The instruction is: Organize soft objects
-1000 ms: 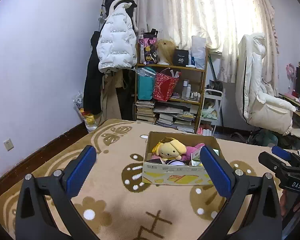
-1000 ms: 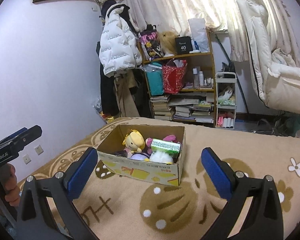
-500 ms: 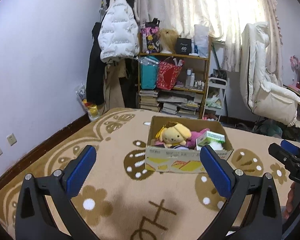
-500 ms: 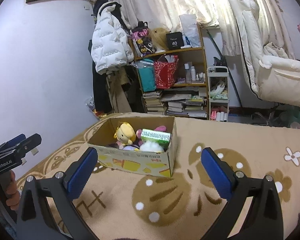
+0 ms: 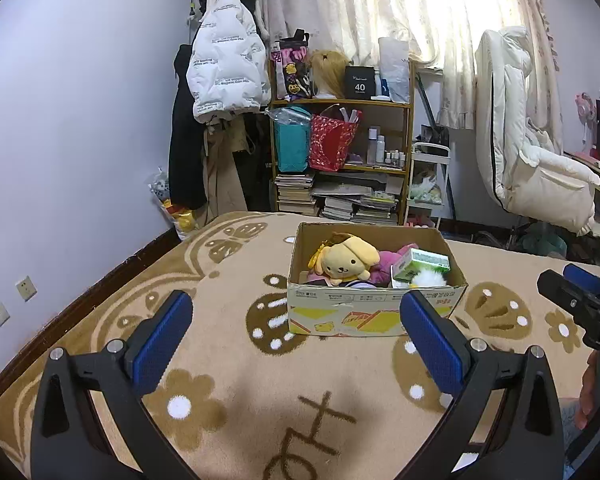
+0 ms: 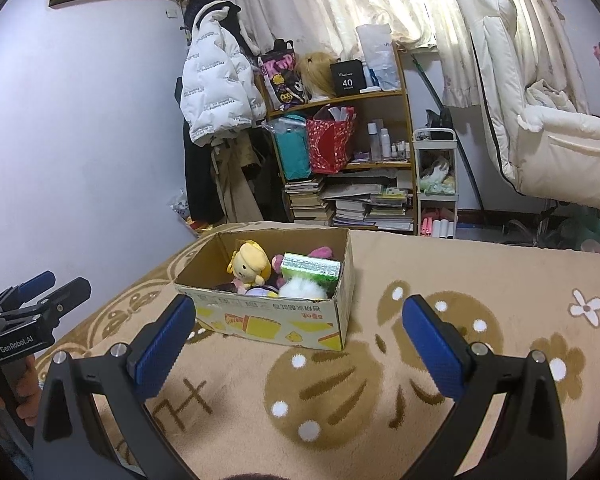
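Observation:
An open cardboard box (image 5: pixel 374 314) (image 6: pixel 276 318) stands on a tan patterned blanket. Inside lie a yellow dog plush (image 5: pixel 346 262) (image 6: pixel 250 266), a pink plush (image 5: pixel 392 262) (image 6: pixel 320 252), a green-and-white pack (image 5: pixel 420 264) (image 6: pixel 310 268) and a white fluffy toy (image 5: pixel 428 279) (image 6: pixel 302 290). My left gripper (image 5: pixel 296 338) is open and empty, short of the box. My right gripper (image 6: pixel 296 338) is open and empty, near the box's front right corner. Each gripper also shows at the edge of the other's view, the right one (image 5: pixel 580 300) and the left one (image 6: pixel 32 304).
The blanket (image 5: pixel 220 360) (image 6: pixel 480 280) covers a bed running to the wall at left. Behind stand a cluttered bookshelf (image 5: pixel 340 152), a hung white puffer jacket (image 5: pixel 226 68), a small white cart (image 6: pixel 436 184) and a cream padded chair (image 5: pixel 532 160).
Both grippers have risen and tilted down a little, so the box sits lower in view and its contents show more from above. Both stay open.

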Motion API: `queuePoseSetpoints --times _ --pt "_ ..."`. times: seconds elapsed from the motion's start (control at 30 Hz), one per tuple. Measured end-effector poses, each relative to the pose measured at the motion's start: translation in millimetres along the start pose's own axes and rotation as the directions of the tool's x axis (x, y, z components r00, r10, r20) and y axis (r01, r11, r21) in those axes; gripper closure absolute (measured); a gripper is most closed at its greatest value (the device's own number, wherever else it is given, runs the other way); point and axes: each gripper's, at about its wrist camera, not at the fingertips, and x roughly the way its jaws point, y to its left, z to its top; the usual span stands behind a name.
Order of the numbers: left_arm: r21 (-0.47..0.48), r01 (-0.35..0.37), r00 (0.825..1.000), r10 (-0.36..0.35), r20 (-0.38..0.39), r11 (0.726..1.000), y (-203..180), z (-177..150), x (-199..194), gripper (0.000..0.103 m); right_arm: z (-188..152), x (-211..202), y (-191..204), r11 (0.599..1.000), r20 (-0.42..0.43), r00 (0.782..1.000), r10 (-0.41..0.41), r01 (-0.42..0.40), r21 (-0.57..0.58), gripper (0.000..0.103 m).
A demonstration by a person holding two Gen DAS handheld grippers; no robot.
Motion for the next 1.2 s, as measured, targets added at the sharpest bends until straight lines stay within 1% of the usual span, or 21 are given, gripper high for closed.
queuePoseSetpoints --times 0.33,1.2 --pt "-0.023 -0.002 1.000 0.002 0.002 1.000 1 -2 1 0.000 -10 3 -2 1.000 -0.013 1.000 -0.007 0.008 0.027 0.000" --pt "-0.037 0.005 1.000 -0.004 0.011 0.999 4 -1 -3 0.000 -10 3 -1 1.000 -0.032 0.999 -0.014 0.014 0.002 0.000"
